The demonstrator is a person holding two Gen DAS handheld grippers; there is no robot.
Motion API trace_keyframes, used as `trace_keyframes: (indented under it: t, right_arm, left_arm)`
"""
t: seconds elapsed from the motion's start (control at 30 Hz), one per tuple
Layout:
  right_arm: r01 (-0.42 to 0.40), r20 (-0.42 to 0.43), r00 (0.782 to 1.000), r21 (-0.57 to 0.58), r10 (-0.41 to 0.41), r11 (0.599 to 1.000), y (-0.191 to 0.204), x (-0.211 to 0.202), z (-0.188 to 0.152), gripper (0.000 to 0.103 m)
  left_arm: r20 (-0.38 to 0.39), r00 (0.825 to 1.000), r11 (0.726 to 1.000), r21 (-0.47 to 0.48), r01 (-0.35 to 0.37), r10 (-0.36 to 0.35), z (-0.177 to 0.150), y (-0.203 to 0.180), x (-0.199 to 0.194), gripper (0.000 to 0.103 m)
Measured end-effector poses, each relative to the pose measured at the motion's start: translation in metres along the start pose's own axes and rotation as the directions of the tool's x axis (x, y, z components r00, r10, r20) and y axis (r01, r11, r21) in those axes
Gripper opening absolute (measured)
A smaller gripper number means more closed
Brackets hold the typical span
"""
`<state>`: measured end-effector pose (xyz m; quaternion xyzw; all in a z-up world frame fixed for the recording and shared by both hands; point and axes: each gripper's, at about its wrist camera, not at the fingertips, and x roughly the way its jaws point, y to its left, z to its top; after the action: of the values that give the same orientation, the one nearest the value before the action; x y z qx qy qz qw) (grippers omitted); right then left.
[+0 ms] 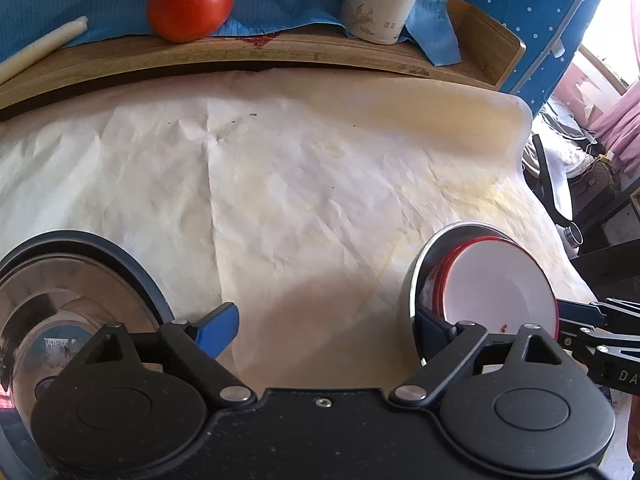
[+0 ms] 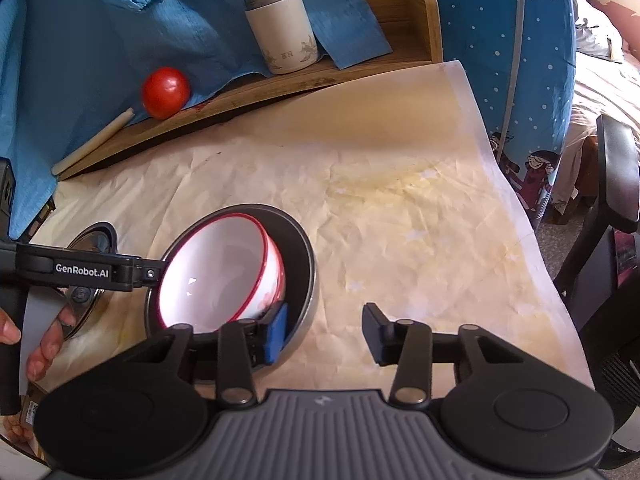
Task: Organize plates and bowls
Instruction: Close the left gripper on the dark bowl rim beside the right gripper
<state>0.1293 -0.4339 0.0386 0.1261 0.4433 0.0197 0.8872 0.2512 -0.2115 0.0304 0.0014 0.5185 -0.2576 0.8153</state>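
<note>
We have two tongs over a bench [image 2: 420, 208] covered with creased paper. The white bowl [image 2: 216, 276], red at the rim, sits tilted inside a steel bowl [image 2: 310, 276]. It leans on the steel wall because it has not settled flat in the nest.

Our right tongs [image 2: 326, 332] straddle the steel bowl's near wall. The blue pad [image 2: 276, 334] is inside, beside the white bowl's outer side, and the black finger is outside over the paper. The jaws stand partly open, and the outer finger is clearly apart from the wall, so nothing is pinched. We judge this placement aims at a grip on the steel rim, which would carry both bowls at once.

Our left tongs [image 1: 336, 330] are wide open and hold nothing. One pad [image 1: 218, 330] hangs over bare paper; the other is down at the steel bowl's [image 1: 412, 292] rim, and we cannot tell whether it touches. To their left lies a shiny dish [image 1: 80, 280] with a dark rim, flat on the bench and untouched.

A tomato [image 2: 166, 92], a white canister [image 2: 280, 32] and a pale stick [image 2: 94, 142] rest on the raised wooden shelf [image 2: 248, 92] behind, out of the way under a blue cloth [image 2: 120, 32].

The bowls look nested, so what remains is probably squaring them and placing the stack.
</note>
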Motion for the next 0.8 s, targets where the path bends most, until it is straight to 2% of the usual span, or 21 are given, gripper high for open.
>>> trace_keyframes:
  t: [0.13,0.3,0.57,0.63,0.7,0.8]
  right_arm:
    - [-0.002,0.003,1.0,-0.006,0.002,1.0,0.004,-0.001,-0.001,0.034]
    - [-0.022,-0.002,1.0,0.005,0.022,1.0,0.004,-0.002,0.0,0.031]
    - [-0.039,-0.014,0.999,0.024,0.039,0.999,0.004,-0.004,-0.001,0.03]
    - [-0.036,-0.014,0.999,0.028,0.037,0.999,0.004,-0.004,-0.001,0.03]
    - [-0.035,-0.012,0.999,0.031,0.035,0.999,0.005,-0.004,-0.001,0.03]
    - [-0.041,-0.006,0.999,0.033,0.041,0.999,0.005,-0.005,-0.002,0.023]
  left_arm:
    - [0.0,1.0,1.0,-0.01,0.016,-0.016,0.0,-0.001,-0.002,0.08]
    - [0.01,0.999,0.998,-0.028,0.048,-0.047,-0.001,-0.003,-0.005,0.066]
    - [0.038,0.996,0.996,0.012,0.085,-0.086,-0.004,-0.017,-0.009,0.023]
    - [0.041,0.994,0.995,0.024,0.096,-0.097,-0.004,-0.021,-0.009,0.015]
    - [0.045,0.994,0.994,0.033,0.102,-0.103,-0.004,-0.023,-0.01,0.01]
    - [0.05,0.993,0.993,0.046,0.106,-0.108,-0.005,-0.025,-0.01,0.006]
